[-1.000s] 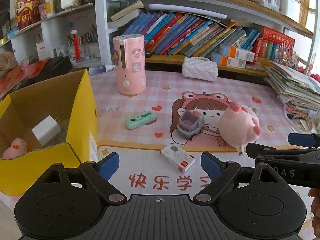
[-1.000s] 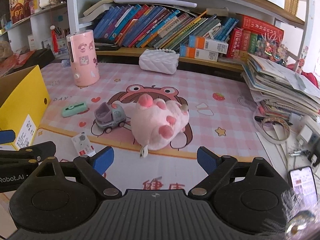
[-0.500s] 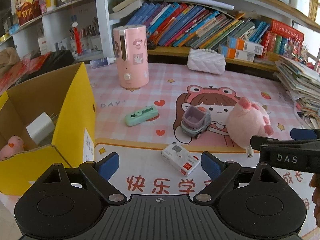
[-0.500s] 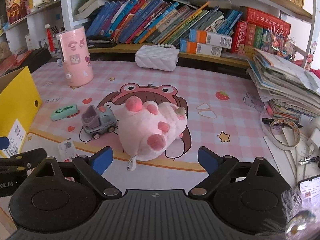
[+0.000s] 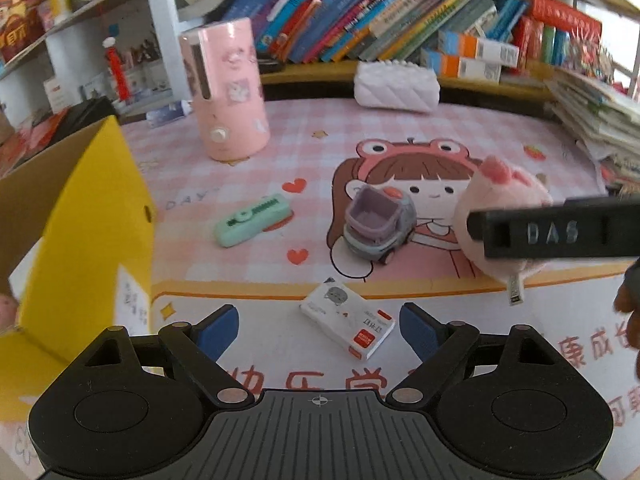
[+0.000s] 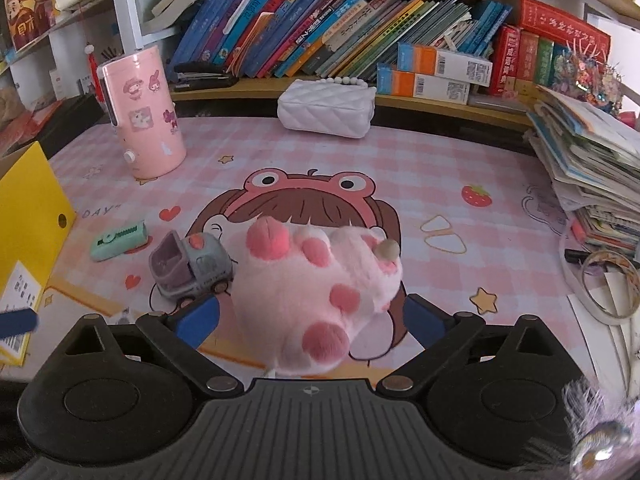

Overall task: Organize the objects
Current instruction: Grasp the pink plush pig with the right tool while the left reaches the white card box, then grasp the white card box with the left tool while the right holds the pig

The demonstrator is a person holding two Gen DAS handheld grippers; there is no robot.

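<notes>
A small white box (image 5: 348, 326) with a red corner lies on the mat between the blue pads of my left gripper (image 5: 318, 330). Its jaws are closing, but the pads stand apart from the box. A pink plush pig (image 6: 312, 300) lies between the fingers of my right gripper (image 6: 310, 320). Those jaws are opening and the pads do not press on the plush. In the left wrist view a black finger of the right gripper (image 5: 552, 232) crosses in front of the plush (image 5: 504, 196). A grey toy truck (image 6: 190, 268) and a mint green stapler-like item (image 6: 118, 240) lie left of the plush.
An open yellow cardboard box (image 5: 92, 220) stands at the left. A pink cylinder (image 5: 226, 88) and a white quilted purse (image 5: 396, 86) stand further back, before a shelf of books. A paper stack (image 6: 588, 168) and a tape roll (image 6: 608, 288) fill the right side.
Both grippers came forward and down. The plush now sits between the right fingers, which spread wider. The white box now lies between the left pads.
</notes>
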